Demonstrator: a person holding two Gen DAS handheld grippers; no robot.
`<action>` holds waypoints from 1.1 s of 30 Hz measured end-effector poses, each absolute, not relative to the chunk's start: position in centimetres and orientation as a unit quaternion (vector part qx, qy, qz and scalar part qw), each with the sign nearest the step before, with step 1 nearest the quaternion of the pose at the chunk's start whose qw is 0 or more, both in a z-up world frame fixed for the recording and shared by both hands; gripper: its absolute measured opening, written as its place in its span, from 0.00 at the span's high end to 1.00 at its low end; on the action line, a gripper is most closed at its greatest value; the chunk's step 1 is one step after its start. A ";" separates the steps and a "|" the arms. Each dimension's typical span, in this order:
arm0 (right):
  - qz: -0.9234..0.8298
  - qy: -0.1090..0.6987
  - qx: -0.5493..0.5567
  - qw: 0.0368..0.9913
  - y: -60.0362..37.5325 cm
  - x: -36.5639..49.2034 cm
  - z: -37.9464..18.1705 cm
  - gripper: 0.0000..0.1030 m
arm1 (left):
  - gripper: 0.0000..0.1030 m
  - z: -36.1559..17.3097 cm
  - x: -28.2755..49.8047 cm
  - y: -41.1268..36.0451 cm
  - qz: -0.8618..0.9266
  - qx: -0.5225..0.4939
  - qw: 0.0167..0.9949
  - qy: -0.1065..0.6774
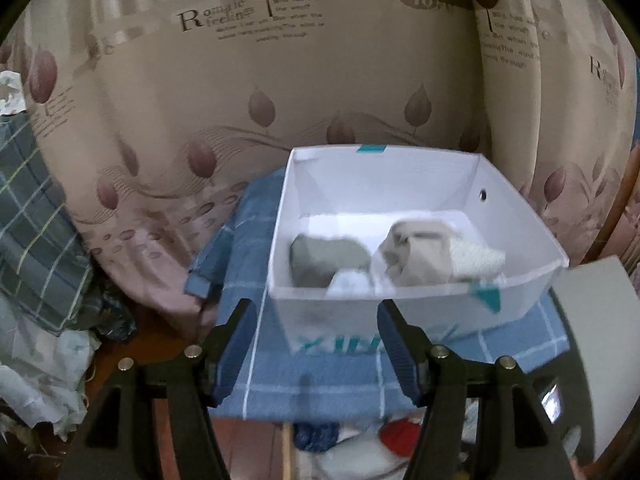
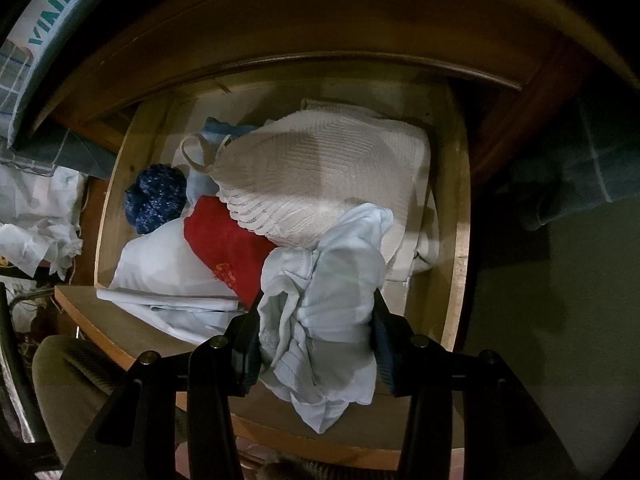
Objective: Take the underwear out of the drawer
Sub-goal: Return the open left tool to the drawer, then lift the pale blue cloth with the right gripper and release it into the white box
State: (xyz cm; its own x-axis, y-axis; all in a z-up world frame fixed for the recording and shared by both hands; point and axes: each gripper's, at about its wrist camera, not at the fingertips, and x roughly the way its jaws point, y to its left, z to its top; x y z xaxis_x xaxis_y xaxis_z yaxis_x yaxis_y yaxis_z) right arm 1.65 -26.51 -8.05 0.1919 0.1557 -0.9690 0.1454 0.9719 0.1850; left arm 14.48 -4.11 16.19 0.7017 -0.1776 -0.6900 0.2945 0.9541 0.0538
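Observation:
In the right wrist view my right gripper [image 2: 316, 320] is shut on a bunched pale blue piece of underwear [image 2: 332, 300], held above the open wooden drawer [image 2: 458, 208]. The drawer holds a white knitted garment [image 2: 320, 180], a red cloth [image 2: 228, 240], a dark blue speckled bundle [image 2: 156, 196] and white folded fabric [image 2: 160, 264]. In the left wrist view my left gripper [image 1: 316, 320] stands open and empty, just in front of a white cardboard box [image 1: 400, 188]. Inside the box lie a grey garment [image 1: 328, 256] and a beige and white garment [image 1: 432, 256].
The white box rests on a blue checked cloth [image 1: 320, 380]. A patterned beige curtain [image 1: 240, 100] hangs behind it. Crumpled clothes and plastic [image 1: 40, 360] pile up at the left. A grey panel [image 1: 596, 340] stands at the right. A chair seat [image 2: 68, 376] sits below the drawer's front.

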 end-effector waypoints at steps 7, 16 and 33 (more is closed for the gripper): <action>-0.002 0.629 0.109 0.770 -26.2 1.6 -7.8 0.58 | 0.37 10.8 9.7 -1.2 -0.109 0.085 0.914 0.382; -0.007 0.613 0.091 0.785 -26.0 1.3 -6.8 0.58 | 0.37 2.5 7.1 1.3 -0.079 0.056 0.895 0.436; 0.029 0.595 0.133 0.792 -26.6 0.1 -1.8 0.58 | 0.37 -2.9 6.1 1.5 -0.056 0.064 0.878 0.471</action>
